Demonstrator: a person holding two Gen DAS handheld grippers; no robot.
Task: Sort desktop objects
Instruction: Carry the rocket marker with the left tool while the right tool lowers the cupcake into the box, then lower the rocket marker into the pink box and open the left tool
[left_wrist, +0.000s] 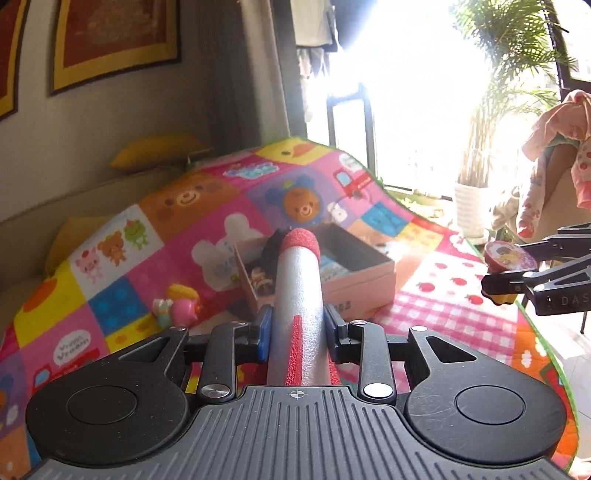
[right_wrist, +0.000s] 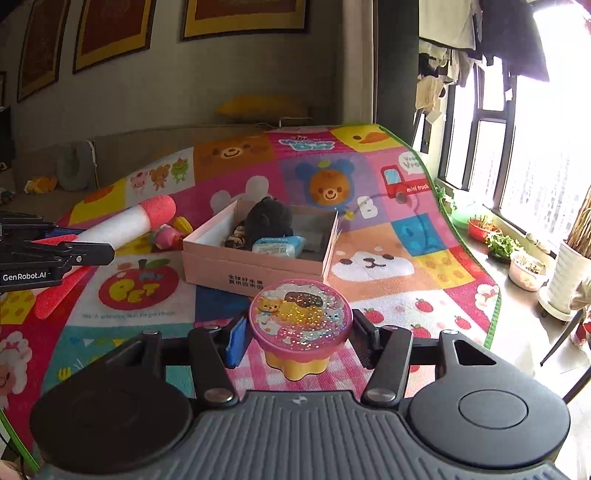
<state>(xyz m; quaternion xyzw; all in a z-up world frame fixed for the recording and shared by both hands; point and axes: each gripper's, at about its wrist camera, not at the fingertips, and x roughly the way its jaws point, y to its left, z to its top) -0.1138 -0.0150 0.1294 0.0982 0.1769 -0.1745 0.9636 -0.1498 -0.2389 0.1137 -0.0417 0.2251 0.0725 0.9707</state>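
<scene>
L wrist view: left gripper (left_wrist: 298, 334) clamped on foam rocket (left_wrist: 298, 295), jaws pinching the grey shaft mid-body, nose aimed at the pink box (left_wrist: 354, 284). Held lengthwise along the fingers, probably so it can be tipped nose-first into the box. Rocket: grey foam tube, red rounded tip, red fin strip near the grip; soft, squashes a bit under the pads. Small pink toy (left_wrist: 183, 304) sits on the play mat (left_wrist: 122, 258) left of the box, not yet sorted. Right gripper (left_wrist: 496, 280) shows right of the box, carrying the cup toy (left_wrist: 509, 256).

R wrist view: right gripper (right_wrist: 298, 338) closed on cup toy (right_wrist: 299, 321), pads on the lid rim, kept upright, in front of the box and apart from it. Toy: pink glitter lid w/ bear print, yellow scalloped base. Box holds a dark plush (right_wrist: 267, 219), a blue wipes pack (right_wrist: 279, 245), plus a striped item, hard to ID. Left gripper (right_wrist: 110, 251) w/ rocket is left of box.
</scene>
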